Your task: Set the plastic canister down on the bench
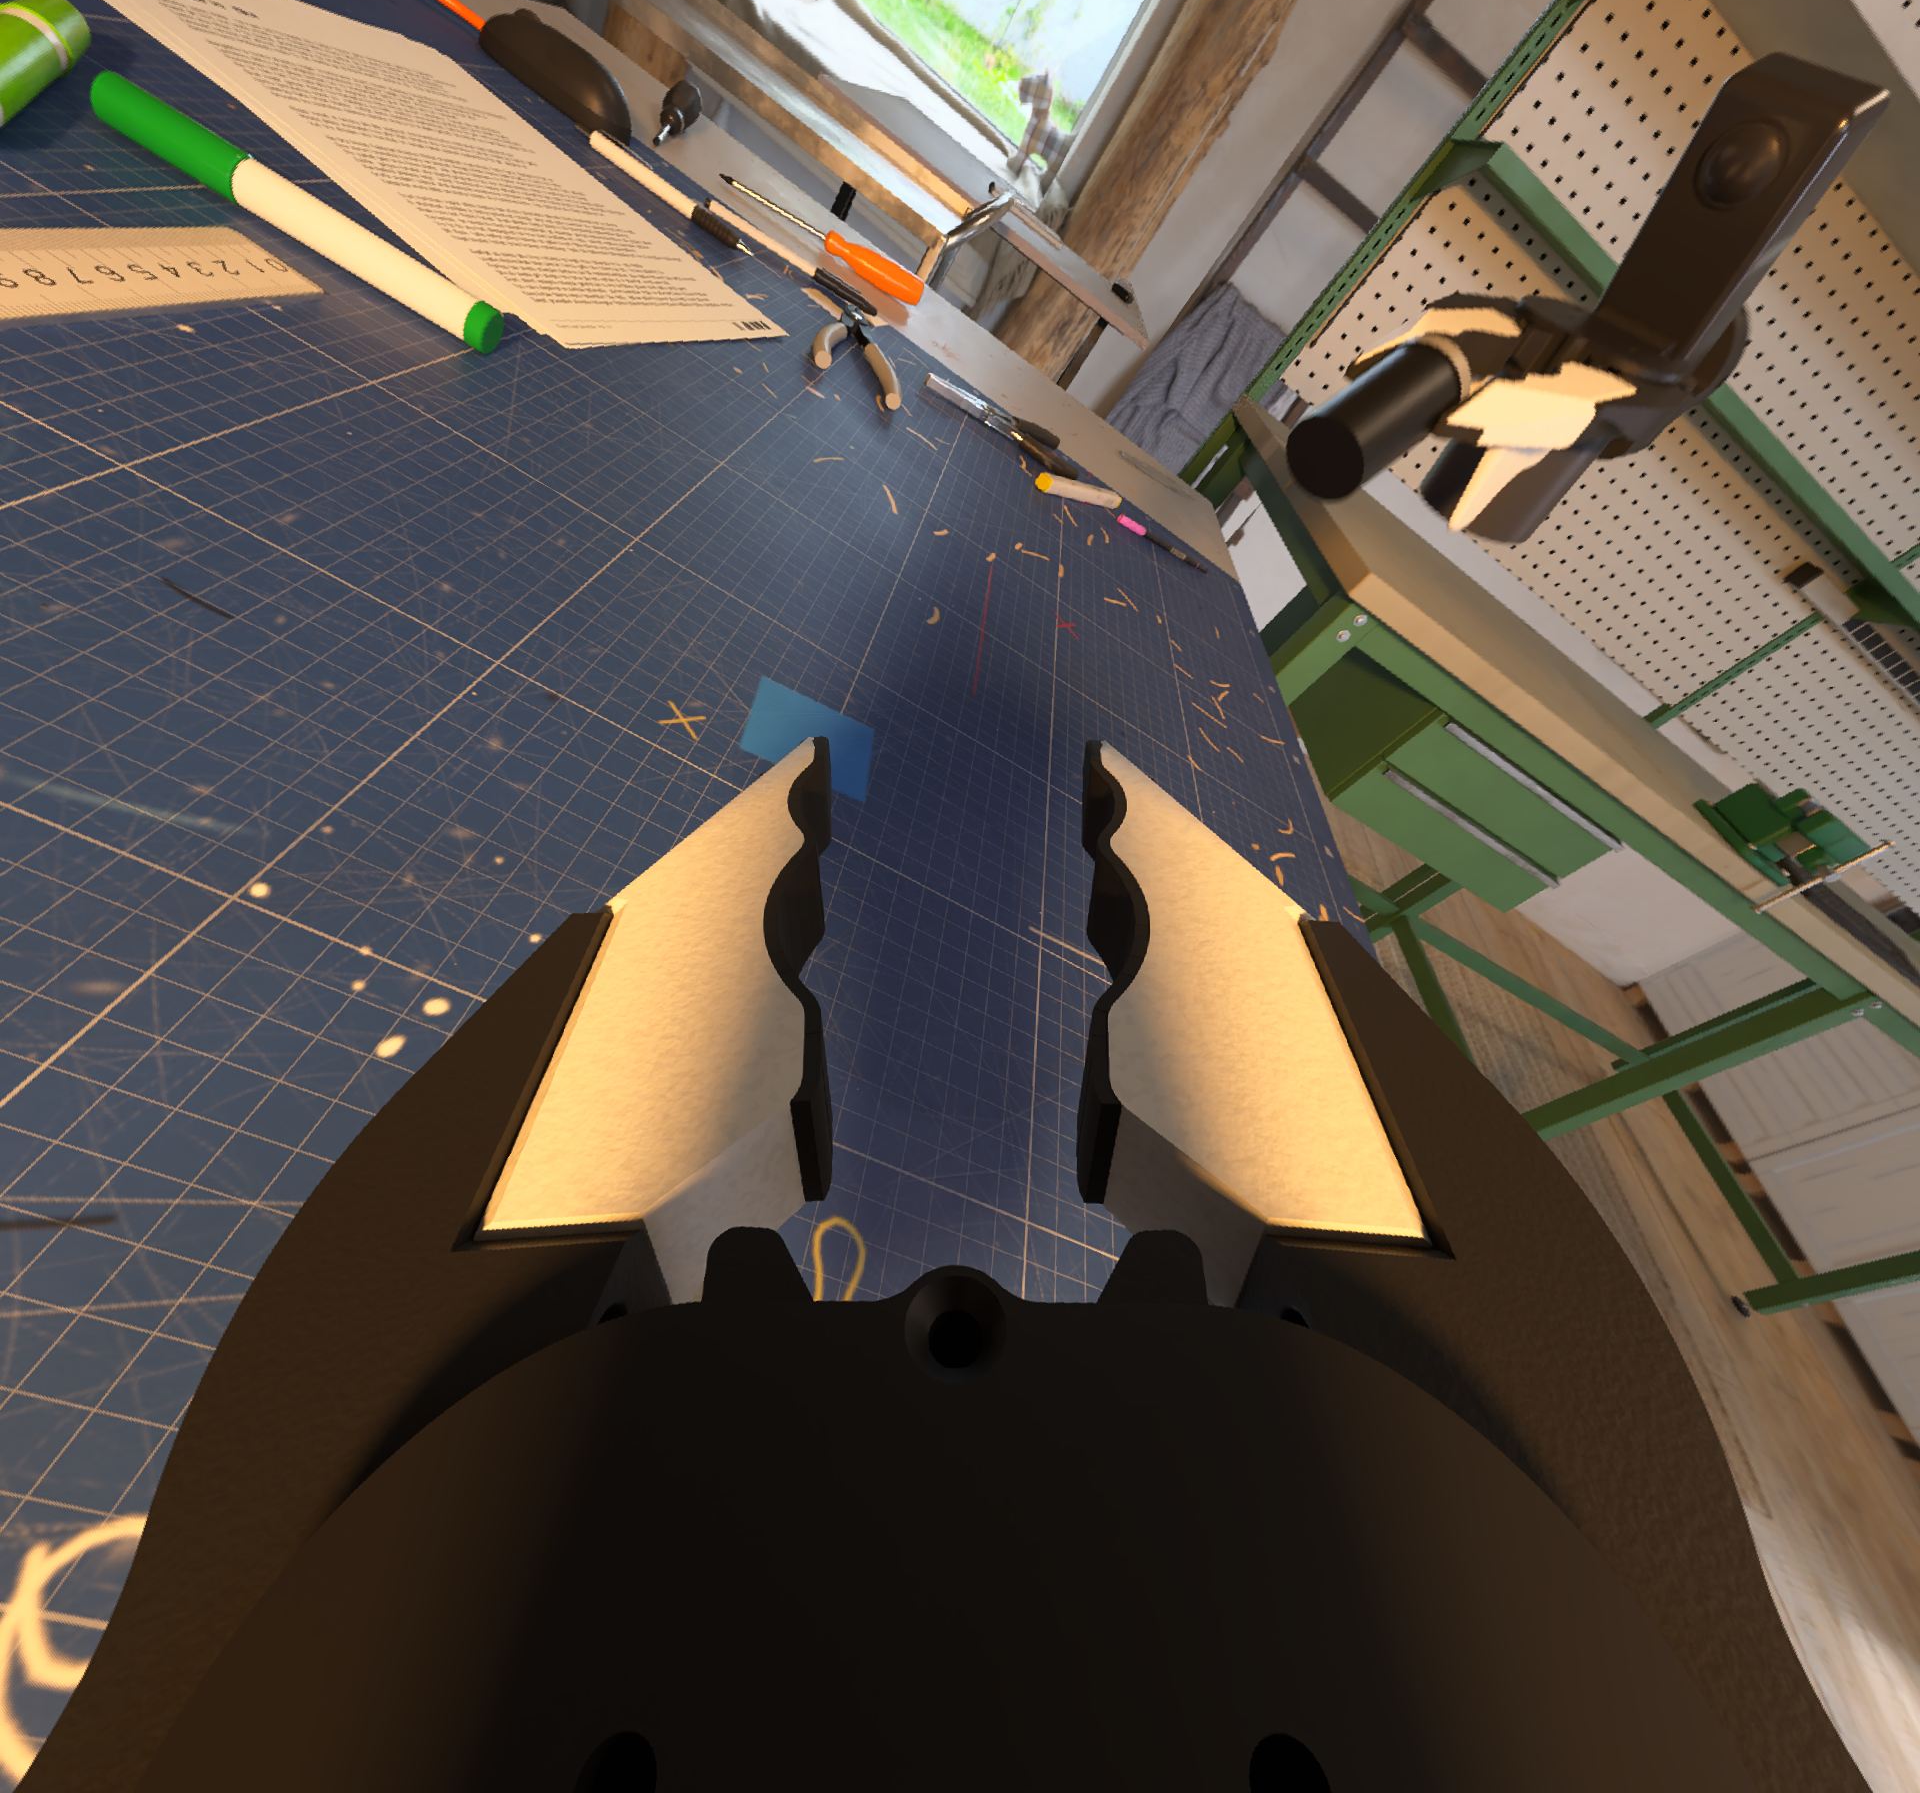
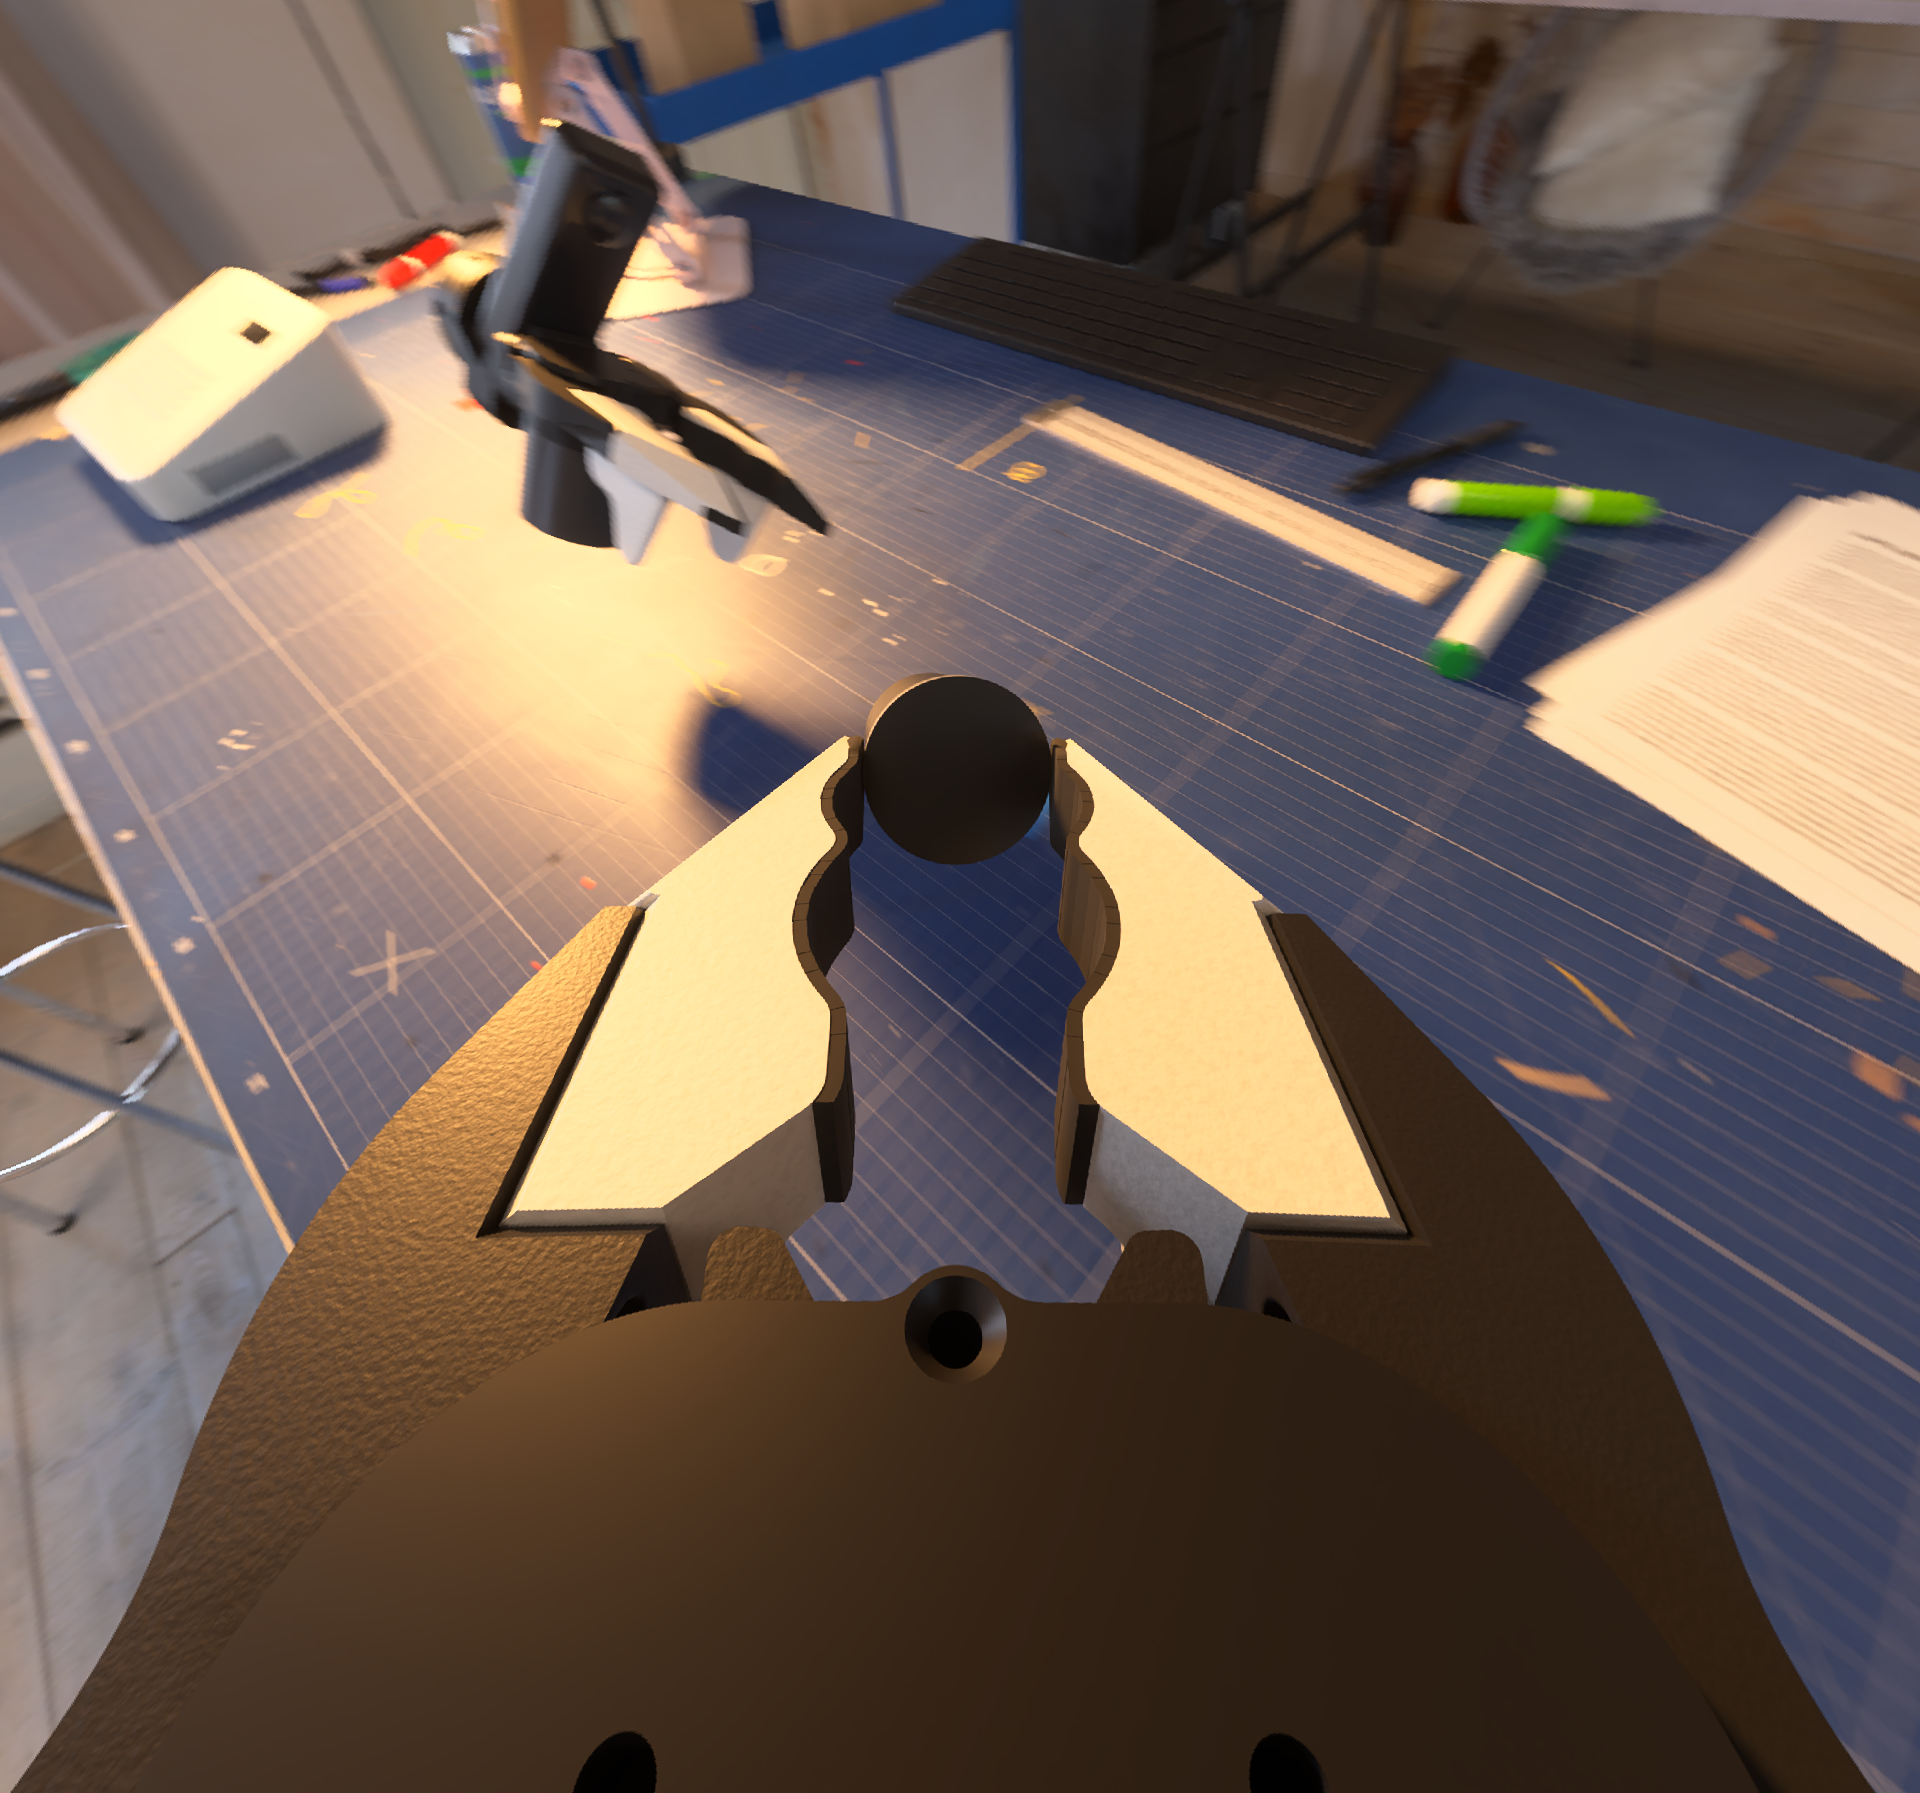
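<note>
In the right wrist view, a white box (image 2: 223, 393) sits at upper left on the table (image 2: 416, 704), which is covered by a blue gridded mat. Right of it the left tool (image 2: 717, 522) hangs over the mat, its fingers spread and empty. At frame centre the right tool (image 2: 956, 772) pinches the canister (image 2: 956, 767), a small black cylinder seen end-on, between its fingertips, clear of the table. A keyboard (image 2: 1174, 341), a ruler (image 2: 1247, 496), green markers (image 2: 1527, 507) and a stack of paper (image 2: 1766, 704) lie at right.

In the left wrist view, the paper (image 1: 416, 154) lies at upper left, hand tools (image 1: 862, 289) at upper centre, and the canister (image 1: 1371, 424) at upper right, held crosswise past the table edge, before a green pegboard rack (image 1: 1662, 548).

Judged from its look, the canister is light, rigid and smooth, so it may slip or roll. The present mid-body grip suits it. The mat is flat; the open area at centre offers room.
</note>
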Controlling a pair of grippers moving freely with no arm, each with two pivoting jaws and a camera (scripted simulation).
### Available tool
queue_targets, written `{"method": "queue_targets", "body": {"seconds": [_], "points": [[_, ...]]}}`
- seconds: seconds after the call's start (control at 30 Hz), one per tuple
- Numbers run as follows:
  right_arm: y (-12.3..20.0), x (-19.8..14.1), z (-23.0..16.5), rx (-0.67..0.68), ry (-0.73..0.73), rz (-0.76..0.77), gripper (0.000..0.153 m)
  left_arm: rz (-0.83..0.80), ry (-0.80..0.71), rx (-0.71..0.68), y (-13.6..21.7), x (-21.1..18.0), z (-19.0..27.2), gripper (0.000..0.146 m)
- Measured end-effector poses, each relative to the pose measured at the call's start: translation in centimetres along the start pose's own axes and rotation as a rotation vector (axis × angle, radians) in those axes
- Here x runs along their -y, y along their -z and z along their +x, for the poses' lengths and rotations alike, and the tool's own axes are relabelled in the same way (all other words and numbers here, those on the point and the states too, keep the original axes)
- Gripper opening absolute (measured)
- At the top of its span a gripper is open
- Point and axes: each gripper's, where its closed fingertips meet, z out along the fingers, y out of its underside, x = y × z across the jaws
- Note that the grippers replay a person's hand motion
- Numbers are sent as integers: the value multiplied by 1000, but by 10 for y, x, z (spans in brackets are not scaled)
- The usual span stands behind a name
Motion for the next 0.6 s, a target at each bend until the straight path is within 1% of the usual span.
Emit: {"method": "queue_targets", "body": {"seconds": [0.07,0.13,0.23,0.4,0.5,0.6], "points": [[36,-6,24,-87,0,-30,35,-6,-10,8,-1,0,1,48],[62,-21,46,-154,7,-85,35,-10,-16,4,-2,-1,3,48],[81,-54,70,-182,-17,-185,35,-23,-21,4,-4,-3,4,48],[79,-107,97,-200,6,-361,35,-50,-20,18,-7,-10,1,48],[67,-124,96,-120,87,-425,35,-53,-14,18,-8,-11,-1,48],[54,-126,92,-18,176,-463,35,-64,-9,20,-9,-14,-3,48]]}}
